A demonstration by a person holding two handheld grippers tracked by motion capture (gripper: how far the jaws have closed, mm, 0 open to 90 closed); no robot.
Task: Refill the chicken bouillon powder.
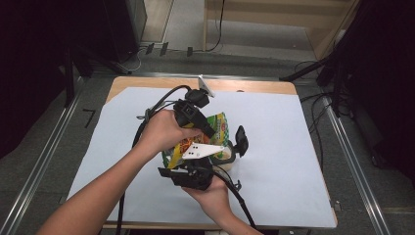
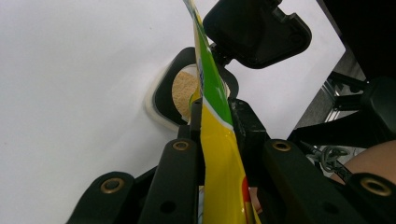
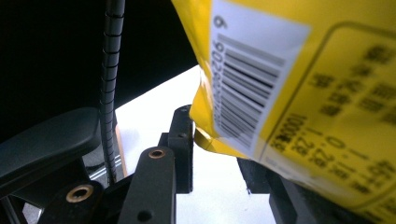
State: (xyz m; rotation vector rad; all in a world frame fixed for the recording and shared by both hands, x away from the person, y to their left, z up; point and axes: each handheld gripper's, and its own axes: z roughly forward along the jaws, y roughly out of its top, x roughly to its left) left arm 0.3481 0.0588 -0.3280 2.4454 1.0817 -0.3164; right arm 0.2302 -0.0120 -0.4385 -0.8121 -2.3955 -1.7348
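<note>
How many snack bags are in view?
1: the yellow-green snack bag at mid-table, between both grippers, above an open container. Others may be hidden behind the hands.

Bag [image 1: 220, 128] mostly hidden behind our hands and both grippers in high view; we read no print there. Container [image 1: 226, 155] half covered by grey plate; contents [image 2: 184, 91] partly behind bag edge in left gripper view. Bag [image 3: 299, 84] cut off by top and right edges in right gripper view, small text blurred. Right gripper [image 3: 215, 154]: far jaw hidden under bag, so we cannot tell contact.
</note>
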